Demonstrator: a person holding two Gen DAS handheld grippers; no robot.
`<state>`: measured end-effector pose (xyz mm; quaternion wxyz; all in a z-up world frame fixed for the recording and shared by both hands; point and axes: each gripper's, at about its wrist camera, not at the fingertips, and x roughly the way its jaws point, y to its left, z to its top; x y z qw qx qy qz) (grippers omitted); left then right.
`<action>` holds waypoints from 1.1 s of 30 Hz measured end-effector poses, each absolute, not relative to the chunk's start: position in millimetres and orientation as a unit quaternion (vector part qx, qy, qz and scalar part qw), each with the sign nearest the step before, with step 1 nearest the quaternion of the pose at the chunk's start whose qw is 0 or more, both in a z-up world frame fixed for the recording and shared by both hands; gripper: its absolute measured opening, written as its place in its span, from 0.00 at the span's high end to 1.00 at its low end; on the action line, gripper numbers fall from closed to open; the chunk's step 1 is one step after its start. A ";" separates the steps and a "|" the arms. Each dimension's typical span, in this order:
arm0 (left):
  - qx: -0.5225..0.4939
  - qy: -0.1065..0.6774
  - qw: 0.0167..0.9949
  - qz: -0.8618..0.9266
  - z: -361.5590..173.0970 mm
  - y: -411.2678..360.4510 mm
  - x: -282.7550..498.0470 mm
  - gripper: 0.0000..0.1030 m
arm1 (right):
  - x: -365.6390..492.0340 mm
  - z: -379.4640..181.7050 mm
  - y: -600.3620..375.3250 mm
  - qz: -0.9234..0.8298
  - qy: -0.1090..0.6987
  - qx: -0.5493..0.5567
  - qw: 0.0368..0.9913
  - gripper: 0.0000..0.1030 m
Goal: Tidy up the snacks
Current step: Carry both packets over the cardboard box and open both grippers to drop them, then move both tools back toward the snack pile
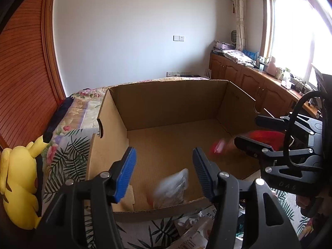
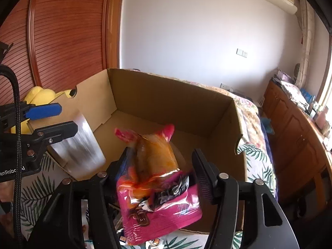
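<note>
Left wrist view: left gripper (image 1: 164, 172) jaws apart, clear snack pouch (image 1: 172, 188) loose over cardboard box (image 1: 166, 101). Right gripper (image 2: 159, 174) jaws released, pink snack packet (image 2: 157, 188) blurred between them.

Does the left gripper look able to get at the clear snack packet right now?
Probably yes: the clear snack packet lies blurred just beyond the open left gripper, with nothing between.
</note>
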<state>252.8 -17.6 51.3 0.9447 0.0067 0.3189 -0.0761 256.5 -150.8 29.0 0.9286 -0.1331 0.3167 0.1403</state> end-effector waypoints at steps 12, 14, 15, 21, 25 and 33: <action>0.006 0.280 0.957 -0.072 65.4 -16.8 219.1 0.30 | 218.2 52.1 -169.7 0.167 0.285 -0.088 0.940 0.37; 0.009 0.273 0.959 -0.074 66.6 -18.0 210.2 0.28 | 207.1 54.2 -177.2 0.167 0.281 -0.077 0.942 0.36; 0.010 0.270 0.960 -0.075 67.0 -18.3 205.8 0.27 | 201.2 54.8 -180.5 0.167 0.279 -0.073 0.943 0.36; 0.020 0.256 0.964 -0.070 67.7 -21.3 176.4 0.24 | 170.1 58.8 -195.3 0.164 0.261 -0.057 0.950 0.28; 0.016 0.250 0.965 -0.080 66.0 -22.9 158.3 0.22 | 149.0 57.1 -200.9 0.166 0.252 -0.044 0.952 0.20; 0.017 0.252 0.963 -0.091 51.2 -26.5 130.7 0.22 | 115.3 34.0 -207.4 0.153 0.261 -0.039 0.952 0.13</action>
